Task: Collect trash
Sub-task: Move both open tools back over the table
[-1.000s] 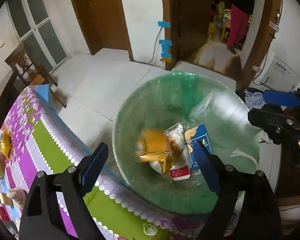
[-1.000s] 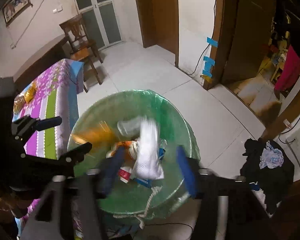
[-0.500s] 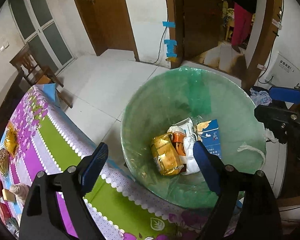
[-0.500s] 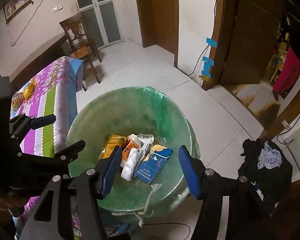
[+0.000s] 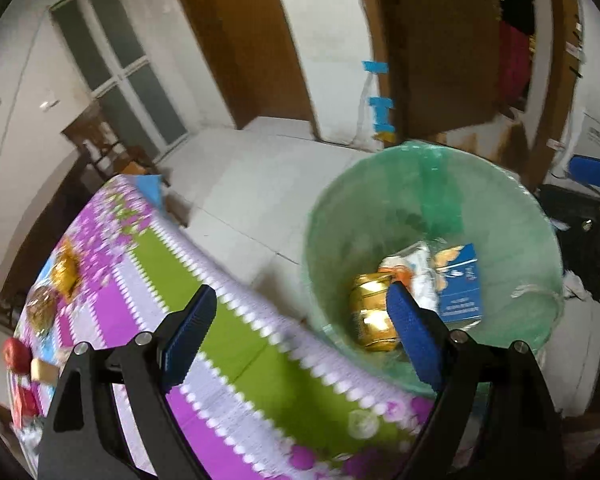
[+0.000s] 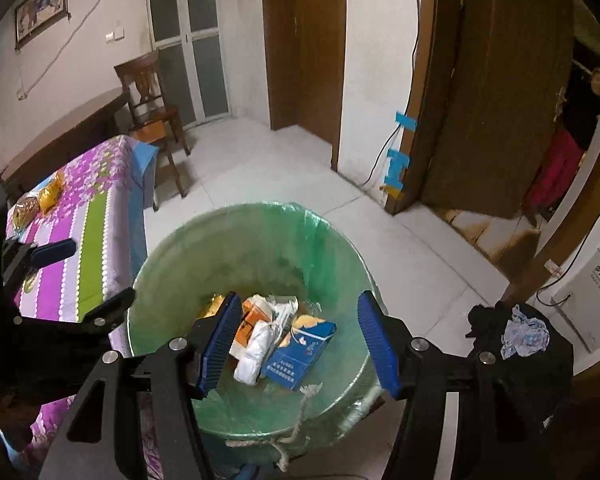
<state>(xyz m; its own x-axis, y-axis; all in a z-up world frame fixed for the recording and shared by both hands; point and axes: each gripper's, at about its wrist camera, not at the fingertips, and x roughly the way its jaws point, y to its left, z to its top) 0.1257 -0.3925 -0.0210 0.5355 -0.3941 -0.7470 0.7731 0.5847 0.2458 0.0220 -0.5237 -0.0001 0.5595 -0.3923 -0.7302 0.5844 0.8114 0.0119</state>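
A green-lined trash bin (image 5: 520, 208) (image 6: 180, 272) stands on the floor beside the table. Inside lie a gold wrapper (image 5: 370, 312), a blue carton (image 5: 460, 284) (image 6: 302, 354), an orange pack (image 6: 252, 320) and white crumpled paper (image 6: 256, 354). My left gripper (image 5: 296, 324) is open and empty, over the table edge next to the bin. My right gripper (image 6: 296, 340) is open and empty, above the bin. More wrappers lie on the table: a gold one (image 5: 66, 270) (image 6: 50, 194) and a brown one (image 5: 40, 308).
The table has a purple and green floral cloth (image 5: 236, 352) (image 6: 96, 216). A red apple (image 5: 16, 354) and a small box (image 5: 42, 370) lie at its left end. A wooden chair (image 6: 152, 100) stands beyond. Dark clothes (image 6: 516, 332) lie right of the bin.
Trash fell from both grippers and settled in the bin. My left gripper has swung left toward the table. My right gripper has tilted up a little.
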